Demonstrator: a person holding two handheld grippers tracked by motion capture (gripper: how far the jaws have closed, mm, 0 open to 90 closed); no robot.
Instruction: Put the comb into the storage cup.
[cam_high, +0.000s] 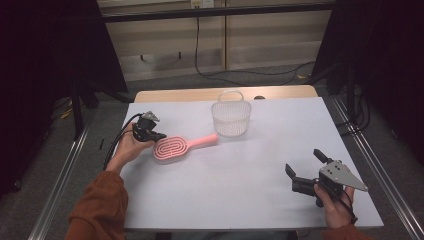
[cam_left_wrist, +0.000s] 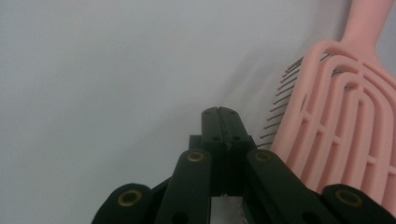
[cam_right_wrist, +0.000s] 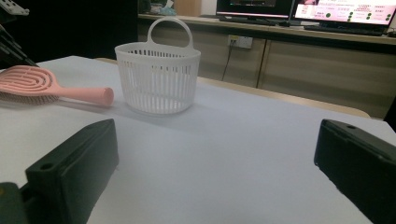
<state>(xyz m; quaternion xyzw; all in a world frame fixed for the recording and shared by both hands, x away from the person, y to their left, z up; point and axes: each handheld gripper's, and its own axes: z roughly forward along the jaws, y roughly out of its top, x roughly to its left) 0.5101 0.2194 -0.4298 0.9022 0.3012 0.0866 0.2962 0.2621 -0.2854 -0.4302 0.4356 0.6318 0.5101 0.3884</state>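
**A:** Where's the brush from where you're holding?

**B:** My left gripper (cam_left_wrist: 221, 111) has its jaws pressed together with nothing between them, tips down near the white table (cam_high: 240, 175). The pink hairbrush (cam_left_wrist: 343, 126) lies just to the right of those tips, bristles facing them, its head close beside the jaws. I can't tell if they touch it.

**A:** And your other hand?

**B:** My right gripper (cam_high: 306, 163) stands wide, holding nothing, well apart from the brush. Ahead of it and a bit left sits the white basket (cam_right_wrist: 158, 77), with the brush handle ending just left of it.

**A:** What worries you?

**B:** With closed jaws I can only nudge. I reckon a push against the bristles could make the brush skid or spin on the smooth top, maybe knocking the handle into the basket and shoving that light thing away. And if I open here, a jaw may snag in the bristles rather than clasp the head.
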